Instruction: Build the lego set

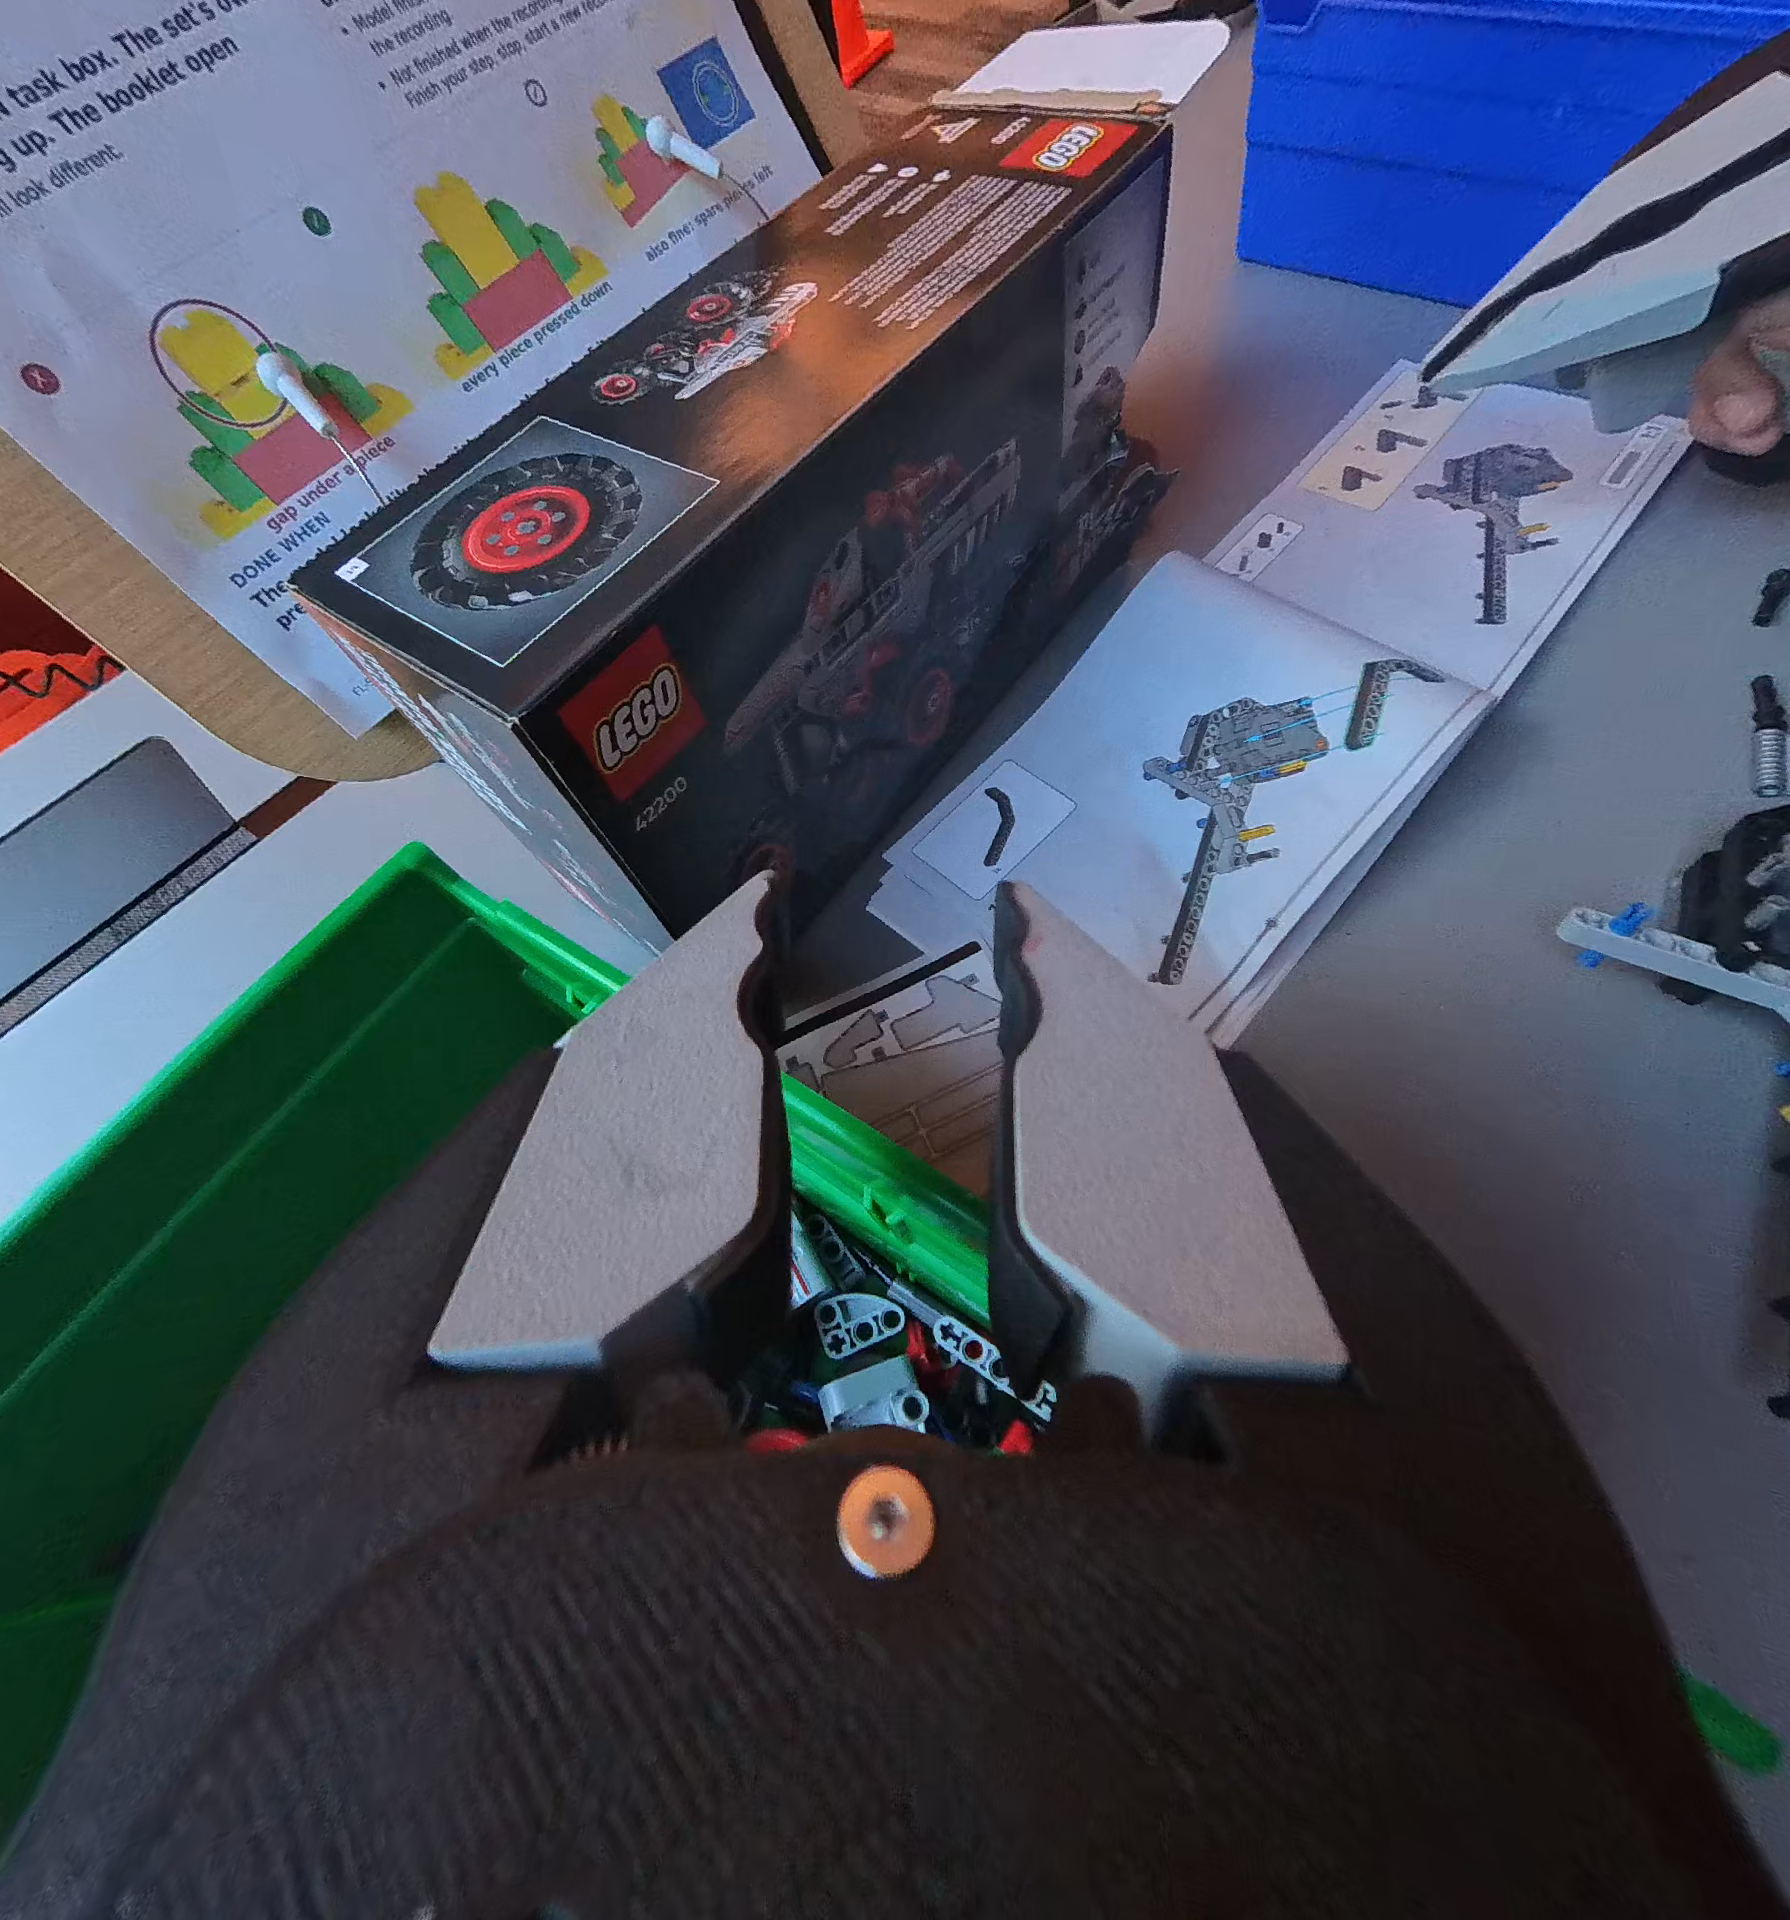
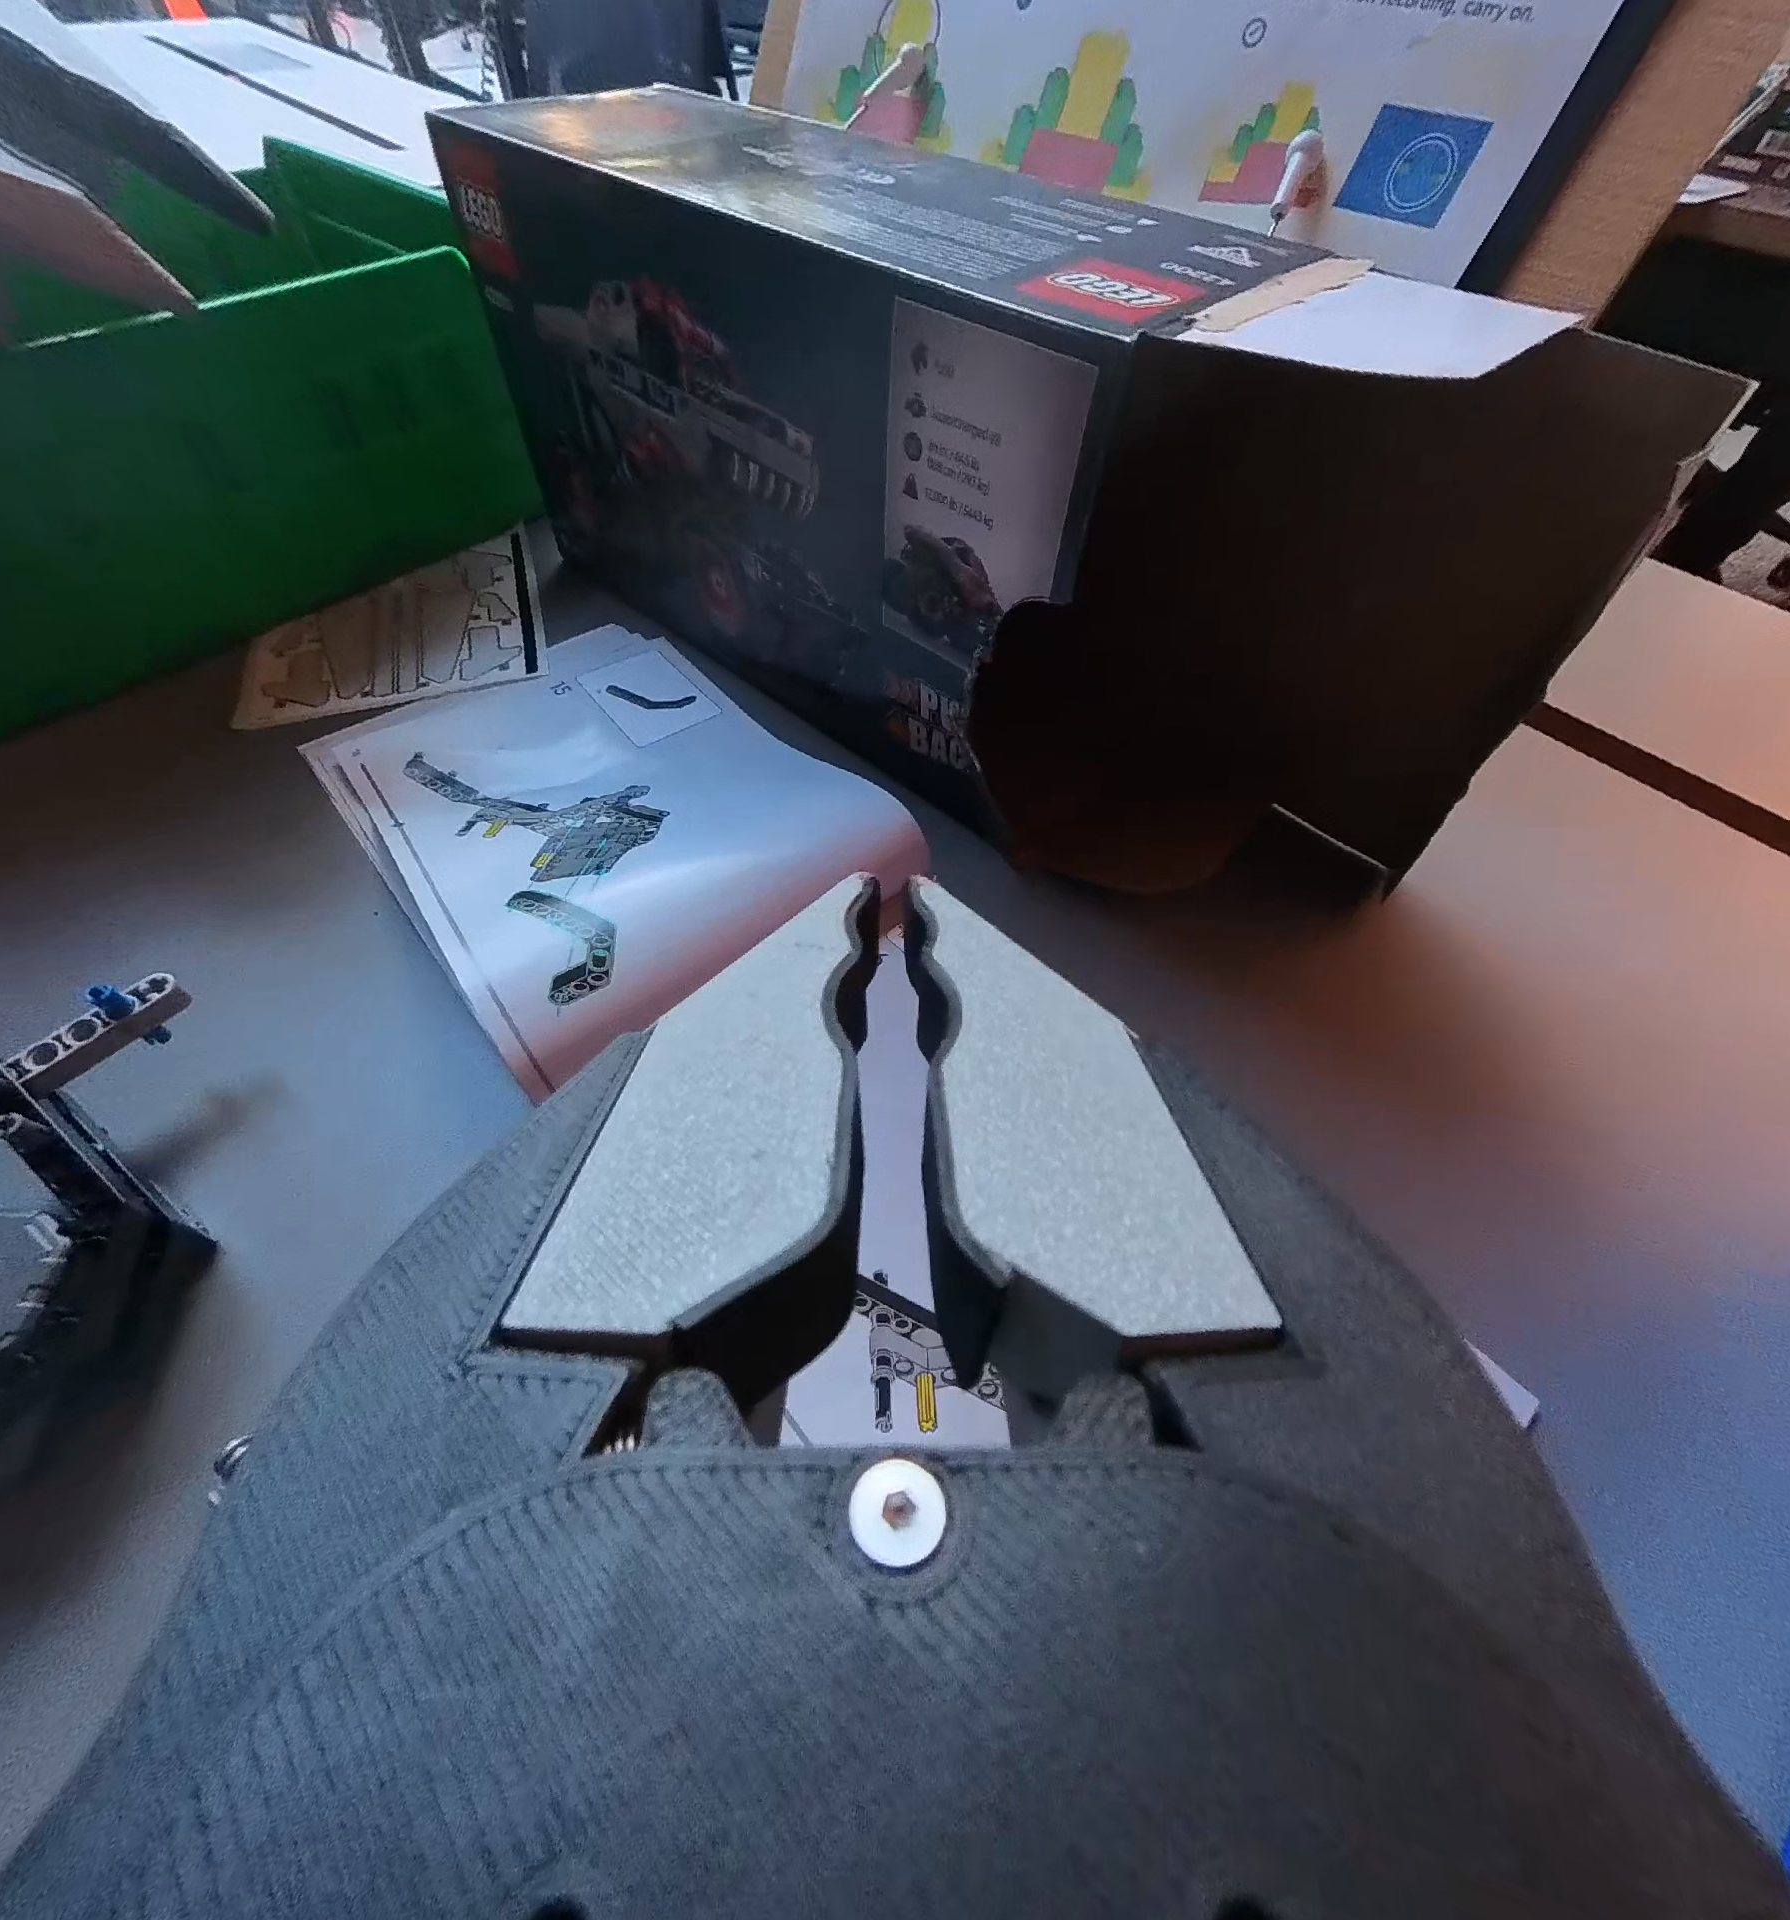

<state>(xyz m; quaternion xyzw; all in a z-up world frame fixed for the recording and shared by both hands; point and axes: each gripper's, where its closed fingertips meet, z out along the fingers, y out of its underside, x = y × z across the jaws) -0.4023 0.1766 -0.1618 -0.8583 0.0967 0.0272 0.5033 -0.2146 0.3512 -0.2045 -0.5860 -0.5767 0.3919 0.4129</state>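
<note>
My left gripper is open and empty, hovering over a green bin that holds several loose Lego pieces. The open instruction booklet lies on the grey table beside the black Lego box. A part-built grey and black model lies at the right; it also shows in the right wrist view. My right gripper is shut and empty, low over the booklet. In the left wrist view the right gripper has its tips on the booklet's far page.
A black pin and a spring piece lie loose near the model. A blue bin stands behind. A printed poster stands behind the box. A sticker sheet lies by the green bin. The grippers' ends are close to 25 cm from one another.
</note>
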